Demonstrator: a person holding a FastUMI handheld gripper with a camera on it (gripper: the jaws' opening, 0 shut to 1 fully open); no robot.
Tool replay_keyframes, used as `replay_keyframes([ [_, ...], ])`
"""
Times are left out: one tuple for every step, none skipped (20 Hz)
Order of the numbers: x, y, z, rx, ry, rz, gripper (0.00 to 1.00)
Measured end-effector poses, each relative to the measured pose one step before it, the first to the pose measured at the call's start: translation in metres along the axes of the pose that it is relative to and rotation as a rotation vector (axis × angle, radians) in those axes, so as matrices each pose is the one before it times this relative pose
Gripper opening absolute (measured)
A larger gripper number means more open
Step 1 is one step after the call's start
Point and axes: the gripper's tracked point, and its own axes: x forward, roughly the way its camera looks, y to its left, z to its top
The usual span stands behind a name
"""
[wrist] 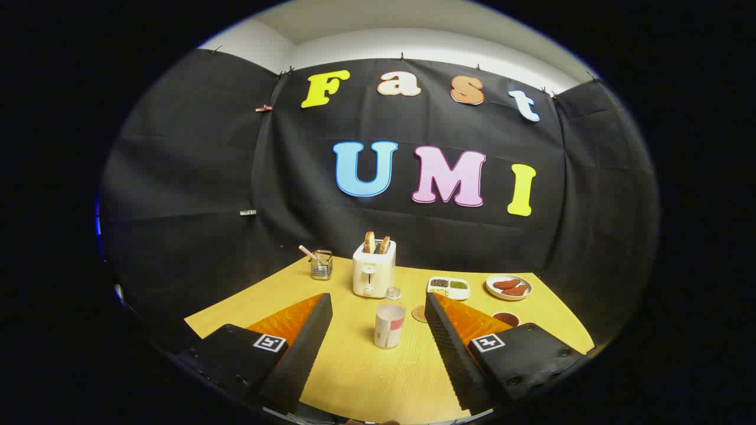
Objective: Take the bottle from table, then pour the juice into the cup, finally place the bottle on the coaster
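Gripper [378, 319] is hovering above the near edge of the table [366, 378] from what we can see, tilted a bit so it looks down and forward across the wood top. Its two fingers [301, 345] are spread wide apart with nothing held between them. Straight ahead, framed in the gap between the fingers, stands the bottle [389, 321], upright around the middle of the table, with a pale cap and a label wrapped round it. We'd say it's just beyond the fingertips, not touching either one. Right beside the bottle, partly tucked behind one finger, lies the round coaster [419, 313]. The cup [506, 319] sits further over toward the table's side edge, dark inside. Back along the far edge we've got a wire pen holder [321, 265], a white toaster [373, 268] with two slices of bread poking up, a small divided tray [449, 287] and a plate [509, 287] with some reddish pieces on it.
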Motion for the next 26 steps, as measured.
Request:
replay_keyframes([
  [0.00079, -0.00126, -0.00283, 0.00407, 0.01142, 0.00422, 0.97],
  [0.00021, -0.00149, 0.00189, -0.00466, -0.00018, -0.00078, 0.98],
  [-0.00073, -0.00235, 0.00500, -0.00437, -0.00970, -0.00468, 0.98],
  [0.00055, 0.00281, 0.00297, 0.00680, -0.00730, 0.00528, 0.98],
  [-0.00004, 0.00582, 0.00295, 0.01094, -0.00596, 0.01099, 0.98],
  [0.00111, 0.00710, 0.00140, 0.01031, -0.00305, 0.01004, 0.98],
  [0.00016, 0.00713, 0.00148, 0.00585, 0.00098, 0.01002, 0.99],
  [-0.00029, 0.00831, 0.00213, -0.00016, 0.00052, 0.01053, 0.99],
  [0.00034, 0.00763, 0.00128, -0.00654, 0.00104, 0.01000, 0.99],
  [-0.00054, 0.00879, 0.00012, -0.00992, 0.00186, 0.01852, 0.99],
  [-0.00054, 0.00690, -0.00002, -0.01165, 0.00213, 0.01250, 0.99],
  [-0.00043, 0.00504, -0.00105, -0.01232, -0.00121, 0.01108, 0.99],
  [0.00050, 0.00430, 0.00034, -0.00621, -0.00367, 0.00845, 0.98],
  [0.00089, 0.00337, -0.00210, -0.00525, -0.00057, 0.00903, 0.98],
  [0.00049, 0.00237, -0.00348, -0.00513, 0.00175, 0.00573, 0.98],
  [0.00010, -0.00072, -0.00330, -0.00562, 0.00355, -0.00224, 0.98],
  [0.00095, -0.00273, -0.00299, -0.00361, 0.00170, -0.00926, 0.98],
  [0.00253, -0.00418, -0.00282, 0.00290, 0.00109, -0.01296, 0.98],
  [0.00279, -0.00525, -0.00379, 0.00852, 0.00286, -0.01594, 0.98],
  [0.00361, -0.00455, -0.00405, 0.00982, 0.00252, -0.01785, 0.97],
  [0.00389, -0.00561, -0.00354, 0.00535, 0.00265, -0.02132, 0.98],
  [0.00463, -0.00564, -0.00358, 0.00238, 0.00305, -0.02591, 0.97],
  [0.00582, -0.00497, -0.00452, 0.00299, 0.00560, -0.02128, 0.98],
  [0.00507, -0.00201, -0.00328, 0.00141, 0.00499, -0.01267, 0.97],
  [0.00364, -0.00138, -0.00179, 0.00249, 0.00189, -0.01441, 0.97],
  [0.00394, -0.00106, -0.00010, 0.00341, -0.00260, -0.01060, 0.98],
])
